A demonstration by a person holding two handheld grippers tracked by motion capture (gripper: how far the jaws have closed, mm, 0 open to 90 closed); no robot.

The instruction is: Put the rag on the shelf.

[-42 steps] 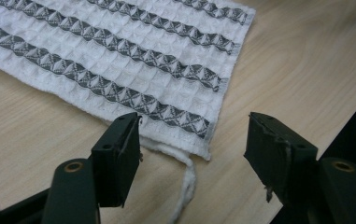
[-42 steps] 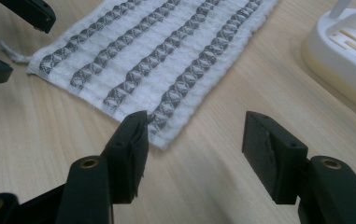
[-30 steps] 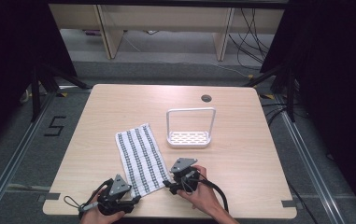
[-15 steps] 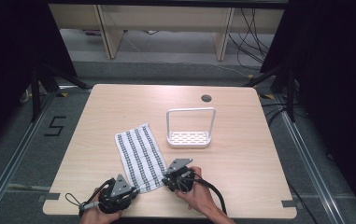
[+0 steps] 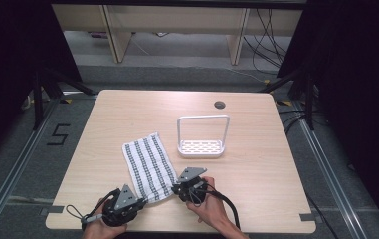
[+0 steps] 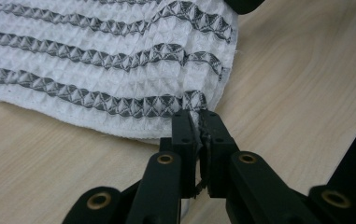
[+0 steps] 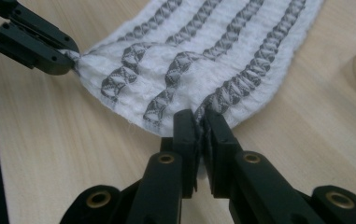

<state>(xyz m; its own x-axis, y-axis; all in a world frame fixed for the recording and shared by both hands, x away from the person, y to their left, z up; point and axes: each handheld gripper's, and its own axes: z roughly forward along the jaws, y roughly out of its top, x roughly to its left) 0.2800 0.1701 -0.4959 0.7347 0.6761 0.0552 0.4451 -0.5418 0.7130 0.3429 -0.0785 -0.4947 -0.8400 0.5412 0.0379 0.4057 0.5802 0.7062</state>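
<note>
Fingers, left gripper (image 6: 198,122): jaws just closed, pinched tight on the near left corner of the towel (image 5: 148,167); hem nipped between the pads.
Fingers, right gripper (image 7: 201,122): jaws just closed too, clamped on the near right corner of the same hem; cloth edge squeezed between the pads.
Left gripper, high view (image 5: 138,203): at the table's near edge, grey three-cornered plate on top, cable loop trailing left.
Towel location: flat on the table (image 5: 112,119), left of centre, long axis running away from the person, near end between the two grippers.
Towel material: white waffle-weave cotton (image 6: 96,60), dark grey lengthwise stripes, stitched hem; slightly puckered where each gripper bites.
Right gripper, high view (image 5: 179,188): just beside the towel's near right corner, hand behind it, black cable curling off to the right.
Container: white rack (image 5: 201,148), shallow rounded tray with slotted floor, tall thin hoop handle arching over it; contents: nothing in it.
Rack location: right of the towel, apart from it.
Table: pale wood-grain laminate, rounded corners, dark cable hole (image 5: 220,105) near the far edge.
</note>
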